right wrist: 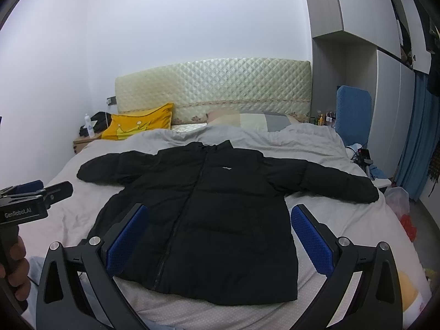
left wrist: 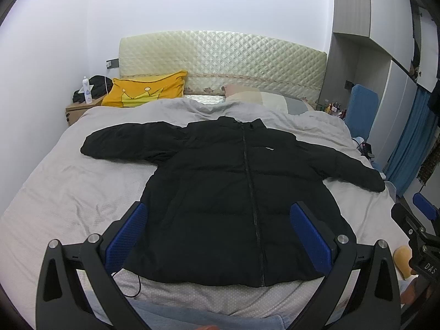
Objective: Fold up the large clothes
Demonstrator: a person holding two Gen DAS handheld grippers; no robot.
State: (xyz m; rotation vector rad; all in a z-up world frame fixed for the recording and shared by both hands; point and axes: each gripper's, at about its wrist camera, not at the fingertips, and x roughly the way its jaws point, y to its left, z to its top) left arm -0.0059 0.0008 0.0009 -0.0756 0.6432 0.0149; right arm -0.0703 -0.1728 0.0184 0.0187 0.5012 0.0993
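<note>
Left gripper (left wrist: 218, 231) jaws spread wide, holding nothing, above hem of black zipped puffer jacket (left wrist: 220, 192). Right gripper (right wrist: 220, 233) likewise wide apart, empty. Jacket lies flat, front up, sleeves spread, on grey-covered bed (left wrist: 55, 192), collar toward quilted cream headboard (left wrist: 220, 63).

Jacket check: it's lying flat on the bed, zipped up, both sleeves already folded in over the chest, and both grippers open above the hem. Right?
Not quite. The jacket lies flat on the bed, zipped, but both sleeves are spread out sideways, not folded in; the left wrist view shows it. Left gripper and right gripper are open.
</note>
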